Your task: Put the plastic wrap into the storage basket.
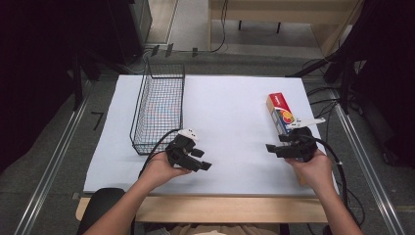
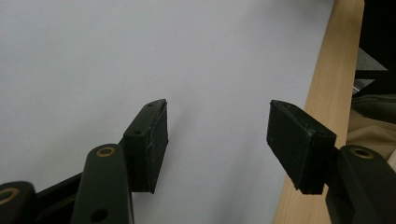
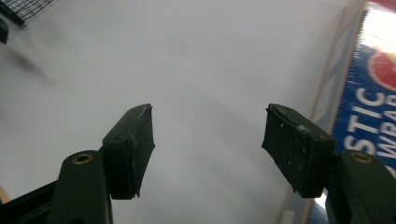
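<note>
High view: left gripper [image 1: 202, 159] held low over near part of white-covered counter [image 1: 230, 112], just in front of near end of wire basket [image 1: 159, 110], jaws pointing right and slightly toward near edge. Left hand [image 1: 159, 169] wrapped around its body, cable trailing back past basket's corner. Right gripper [image 1: 272, 150] held at right side of counter, jaws pointing left, right hand [image 1: 315, 166] behind it. Long box [image 1: 279, 111] lying flat near right edge of counter, orange and blue print on top, its near end just beside right gripper's body; not touched by jaws.

Left gripper view: jaws released, clear gap between pads, nothing in that gap but bare white sheet; wooden edge [image 2: 334, 70] of counter running along right side.

Right gripper view: jaws likewise released, apart and empty over white surface; blue side of box with white lettering at far right, outside right jaw; corner of basket mesh at top left, well apart.
</note>
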Motion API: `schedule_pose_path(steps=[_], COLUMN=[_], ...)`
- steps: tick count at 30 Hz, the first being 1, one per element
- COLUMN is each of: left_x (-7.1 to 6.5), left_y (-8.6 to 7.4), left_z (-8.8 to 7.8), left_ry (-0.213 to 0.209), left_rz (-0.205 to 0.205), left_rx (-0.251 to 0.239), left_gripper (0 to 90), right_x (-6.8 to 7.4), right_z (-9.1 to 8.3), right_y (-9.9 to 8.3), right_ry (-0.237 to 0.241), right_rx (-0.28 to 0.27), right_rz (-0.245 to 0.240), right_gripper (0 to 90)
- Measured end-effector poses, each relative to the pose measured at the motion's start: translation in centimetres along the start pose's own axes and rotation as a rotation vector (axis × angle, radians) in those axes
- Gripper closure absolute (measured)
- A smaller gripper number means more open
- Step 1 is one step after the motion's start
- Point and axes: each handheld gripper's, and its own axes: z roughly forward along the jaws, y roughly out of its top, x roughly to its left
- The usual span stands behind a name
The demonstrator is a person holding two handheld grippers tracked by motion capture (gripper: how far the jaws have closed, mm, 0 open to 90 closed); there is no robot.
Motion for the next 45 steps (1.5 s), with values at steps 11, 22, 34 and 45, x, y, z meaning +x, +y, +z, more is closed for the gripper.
schedule_pose_path(steps=[11, 22, 34, 45], left_x=[0.2, 0.2, 0.1, 0.1], left_y=[-0.2, -0.6, -1.1, -1.1], left_z=[-0.4, -0.4, 0.0, 0.0], left_ry=[0.009, 0.022, 0.024, 0.023], left_rz=[-0.005, -0.007, -0.028, -0.026], left_rx=[-0.005, 0.01, 0.023, 0.021], left_gripper=[37.5, 36.2, 35.9, 35.9], right_x=[-2.6, -5.4, -5.8, -5.8], right_z=[-1.5, -1.4, 1.3, 3.0], right_y=[-0.2, -0.9, -1.8, -1.7], right_ry=[-0.124, -0.219, -0.231, -0.261], right_rx=[-0.005, 0.002, 0.109, 0.251], right_rz=[0.078, 0.18, 0.198, 0.16], right_gripper=[34.1, 26.8, 26.5, 30.5])
